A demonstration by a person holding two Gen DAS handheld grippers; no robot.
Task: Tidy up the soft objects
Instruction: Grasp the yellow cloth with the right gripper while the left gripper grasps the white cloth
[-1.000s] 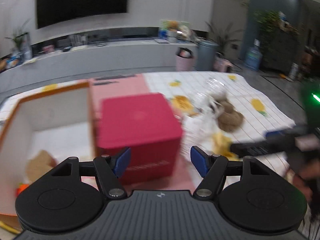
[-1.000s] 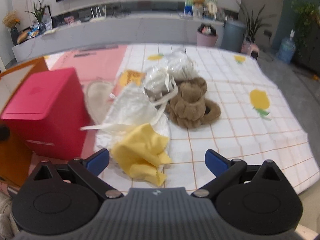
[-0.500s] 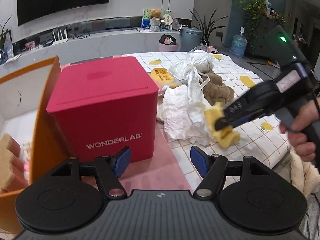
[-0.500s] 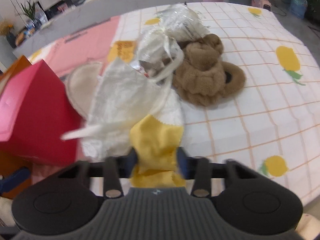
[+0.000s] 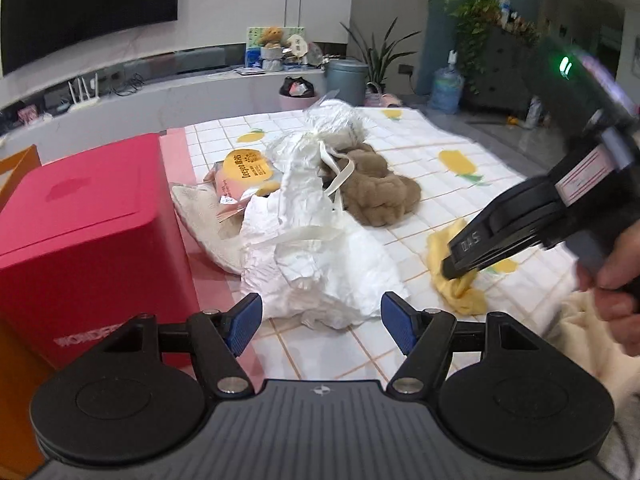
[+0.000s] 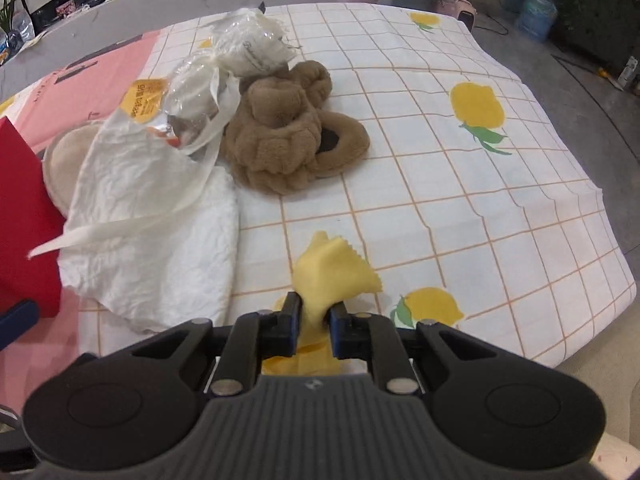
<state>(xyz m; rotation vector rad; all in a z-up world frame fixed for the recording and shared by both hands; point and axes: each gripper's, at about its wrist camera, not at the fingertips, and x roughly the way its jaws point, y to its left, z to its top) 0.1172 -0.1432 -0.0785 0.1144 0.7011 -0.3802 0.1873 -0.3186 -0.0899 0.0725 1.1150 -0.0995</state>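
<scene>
White crumpled fabric bag [image 6: 152, 240] lies at centre on gridded lemon-print tablecloth [image 6: 500, 208]; brown plush slippers [image 6: 288, 136] at 1 o'clock behind it, touching; red cube box [image 5: 88, 228] at 9; yellow cloth [image 6: 332, 272] at 4, apart.

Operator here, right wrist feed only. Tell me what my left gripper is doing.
Observer: The left gripper is open and holds nothing, hovering before the white cloth.
Operator: Report anything left of the red box.
Observer: An orange box wall stands behind the red box.
Operator: Confirm my grip from outside.
Observer: The right gripper pinches the yellow cloth, which droops onto the tablecloth.
</scene>
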